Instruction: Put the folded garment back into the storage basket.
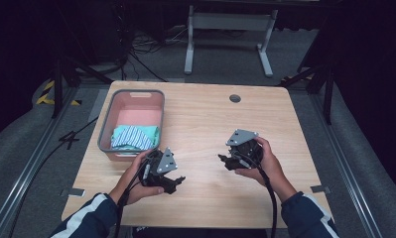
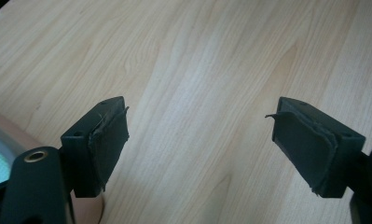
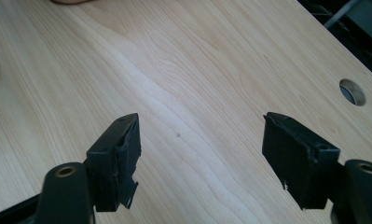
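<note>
My left gripper [image 1: 174,181] hovers low over the wooden table [image 1: 200,124] near its front left, just in front of a grey and pink basket [image 1: 108,119]. In the left gripper view the gripper [image 2: 200,144] stands open with only bare wood between its jaws. My right gripper [image 1: 223,159] is held at the front right of the table. Seen from its own camera, the right gripper [image 3: 202,156] is open too, and its worn pads [image 3: 127,154] hold nothing. A folded striped blue and green cloth [image 1: 134,136] lies inside the basket.
A round cable hole [image 1: 235,98] sits near the table's far edge and appears as the hole [image 3: 352,91] in the right gripper view. Behind the table stands a white metal frame [image 1: 230,34] on a grey floor with cables. Black cables trail from both grippers toward the front edge.
</note>
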`<act>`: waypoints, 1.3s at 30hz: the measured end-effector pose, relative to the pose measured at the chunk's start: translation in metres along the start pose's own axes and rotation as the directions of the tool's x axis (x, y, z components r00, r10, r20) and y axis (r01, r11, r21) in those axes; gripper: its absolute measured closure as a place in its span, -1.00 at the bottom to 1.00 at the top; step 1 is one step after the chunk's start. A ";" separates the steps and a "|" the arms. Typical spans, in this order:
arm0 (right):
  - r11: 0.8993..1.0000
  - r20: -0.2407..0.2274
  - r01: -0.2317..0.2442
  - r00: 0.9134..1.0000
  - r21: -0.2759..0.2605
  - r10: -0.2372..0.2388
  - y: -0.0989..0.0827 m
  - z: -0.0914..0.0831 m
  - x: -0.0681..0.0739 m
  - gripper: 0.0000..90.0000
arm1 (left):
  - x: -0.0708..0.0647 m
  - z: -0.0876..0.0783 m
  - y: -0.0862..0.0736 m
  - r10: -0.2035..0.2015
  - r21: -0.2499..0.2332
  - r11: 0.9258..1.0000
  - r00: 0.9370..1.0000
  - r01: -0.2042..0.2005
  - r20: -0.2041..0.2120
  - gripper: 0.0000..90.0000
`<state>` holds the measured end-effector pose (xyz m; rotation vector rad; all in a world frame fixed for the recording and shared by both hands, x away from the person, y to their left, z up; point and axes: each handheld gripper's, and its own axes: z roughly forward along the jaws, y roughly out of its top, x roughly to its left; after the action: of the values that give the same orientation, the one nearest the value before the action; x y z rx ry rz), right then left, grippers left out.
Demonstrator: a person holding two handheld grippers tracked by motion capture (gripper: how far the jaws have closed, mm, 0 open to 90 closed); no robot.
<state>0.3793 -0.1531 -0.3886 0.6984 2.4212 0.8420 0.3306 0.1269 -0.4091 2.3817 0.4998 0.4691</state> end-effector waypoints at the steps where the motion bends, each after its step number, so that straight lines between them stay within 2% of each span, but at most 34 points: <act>1: 1.000 -0.002 -0.003 1.000 0.002 0.003 -0.003 -0.001 0.000 -0.35 | -0.001 0.001 -0.001 0.001 0.001 1.000 1.000 -0.001 0.004 -0.59; 6: 1.000 0.001 -0.019 1.000 0.018 0.019 -0.019 -0.003 -0.001 -0.35 | -0.003 0.010 -0.008 -0.005 0.002 1.000 1.000 0.004 0.024 -0.59; 8: 1.000 0.004 -0.019 1.000 0.019 0.019 -0.024 -0.004 -0.002 -0.36 | -0.003 0.013 -0.011 0.004 0.019 1.000 1.000 -0.004 0.025 -0.59; 15: 0.999 0.007 -0.033 0.999 0.030 0.033 -0.043 -0.007 -0.004 -0.37 | -0.004 0.022 -0.023 -0.009 0.032 0.999 0.999 0.008 0.042 -0.59; 20: 0.998 0.001 -0.056 0.998 0.031 0.056 -0.062 -0.008 -0.008 -0.37 | -0.005 0.030 -0.031 -0.018 0.047 0.999 0.998 0.015 0.067 -0.60; 23: 0.997 0.001 -0.071 0.997 0.037 0.071 -0.076 -0.008 -0.010 -0.37 | -0.005 0.033 -0.034 0.000 0.059 0.998 0.996 -0.005 0.092 -0.60; 26: 0.995 0.001 -0.086 0.996 0.047 0.086 -0.084 -0.008 -0.011 -0.37 | -0.005 0.035 -0.036 -0.005 0.067 0.998 0.994 -0.002 0.105 -0.61; 30: 0.992 -0.009 -0.121 0.993 0.031 0.121 -0.101 -0.010 -0.014 -0.37 | -0.005 0.037 -0.040 -0.011 0.062 0.998 0.993 0.004 0.118 -0.61; 31: 0.991 -0.015 -0.131 0.991 0.028 0.132 -0.104 -0.011 -0.015 -0.37 | -0.006 0.037 -0.041 -0.011 0.051 0.999 0.995 0.006 0.099 -0.60; 33: 0.988 -0.020 -0.150 0.988 0.020 0.151 -0.113 -0.012 -0.016 -0.38 | -0.008 0.037 -0.043 -0.026 0.042 0.999 0.995 0.022 0.093 -0.57; 37: 0.981 -0.026 -0.193 0.981 0.023 0.193 -0.131 -0.014 -0.018 -0.39 | -0.010 0.040 -0.048 -0.040 0.056 0.998 0.994 0.034 0.106 -0.60; 39: 0.979 -0.027 -0.204 0.978 0.022 0.205 -0.138 -0.015 -0.019 -0.40 | -0.010 0.041 -0.049 -0.046 0.046 0.998 0.992 0.040 0.117 -0.61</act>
<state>0.3430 -0.2641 -0.4653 0.9614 2.4147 0.9156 0.3293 0.1364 -0.4732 2.4185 0.5111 0.2985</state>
